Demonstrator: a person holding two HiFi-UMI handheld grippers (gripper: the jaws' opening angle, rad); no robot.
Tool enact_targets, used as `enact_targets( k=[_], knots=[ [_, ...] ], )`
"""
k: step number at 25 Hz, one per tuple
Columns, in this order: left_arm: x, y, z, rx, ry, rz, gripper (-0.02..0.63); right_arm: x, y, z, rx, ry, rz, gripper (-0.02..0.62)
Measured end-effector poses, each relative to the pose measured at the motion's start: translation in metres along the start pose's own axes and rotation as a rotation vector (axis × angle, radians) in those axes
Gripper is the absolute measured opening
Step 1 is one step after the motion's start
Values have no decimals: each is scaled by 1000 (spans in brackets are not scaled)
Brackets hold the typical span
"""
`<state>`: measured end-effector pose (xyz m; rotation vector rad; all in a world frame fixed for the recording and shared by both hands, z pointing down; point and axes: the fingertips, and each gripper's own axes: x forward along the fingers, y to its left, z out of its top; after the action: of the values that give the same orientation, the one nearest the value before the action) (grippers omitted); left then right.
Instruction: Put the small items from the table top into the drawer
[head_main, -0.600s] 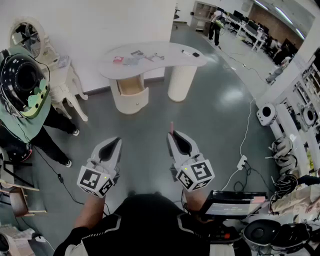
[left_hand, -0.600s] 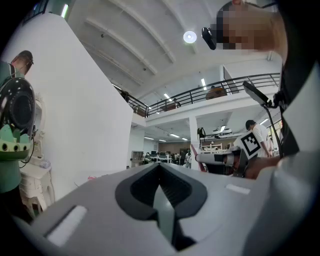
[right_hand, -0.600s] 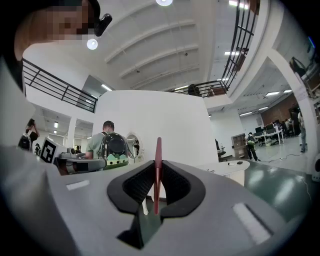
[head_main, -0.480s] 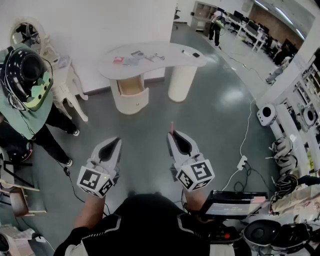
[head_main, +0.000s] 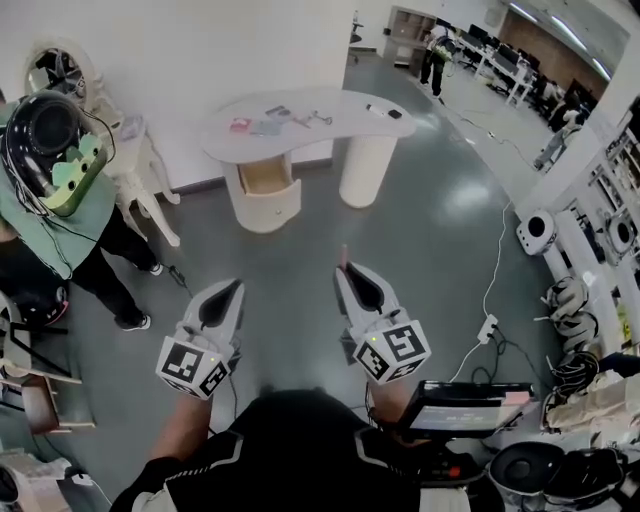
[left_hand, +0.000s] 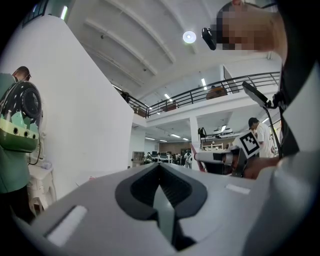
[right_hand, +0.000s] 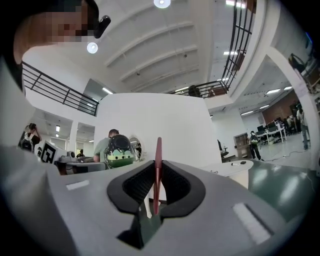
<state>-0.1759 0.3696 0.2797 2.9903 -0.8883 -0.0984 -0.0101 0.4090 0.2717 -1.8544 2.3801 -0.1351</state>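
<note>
The white curved table (head_main: 350, 103) stands far ahead across the floor. On it lie small items: a pink one (head_main: 240, 124), grey ones (head_main: 268, 126), a metal one (head_main: 320, 117) and a dark one (head_main: 393, 113). Its drawer (head_main: 265, 178) hangs open under the top. Both grippers are held level, well short of the table. My left gripper (head_main: 236, 284) has its jaws together with nothing in them. My right gripper (head_main: 344, 270) is shut on a thin flat red item (right_hand: 158, 165) that sticks out past the jaw tips.
A person with a green and black backpack (head_main: 50, 150) stands at the left, beside a white chair (head_main: 145, 195) and a round mirror (head_main: 52, 70). Cables and a power strip (head_main: 485, 325) lie on the floor at the right, near racks and a laptop (head_main: 465, 405).
The table and drawer sit slightly lower and nearer in the head view. The person at the left has shifted a little. Both grippers keep their pose.
</note>
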Motion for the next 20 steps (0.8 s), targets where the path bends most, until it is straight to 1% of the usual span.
enact_targets(
  k=[4, 9, 13, 20],
  knots=[
    [-7, -1, 0, 1, 3, -8, 0, -1, 7, 2, 13, -19, 1, 46],
    [-10, 10, 0, -2, -1, -28, 0, 8, 16, -1, 43, -17, 6, 48],
    [-13, 19, 1, -7, -12, -52, 0, 17, 29, -1, 26, -11, 9, 48],
    [-18, 48, 1, -21, -26, -105, 0, 34, 46, 1, 2, -18, -42, 48]
  ],
)
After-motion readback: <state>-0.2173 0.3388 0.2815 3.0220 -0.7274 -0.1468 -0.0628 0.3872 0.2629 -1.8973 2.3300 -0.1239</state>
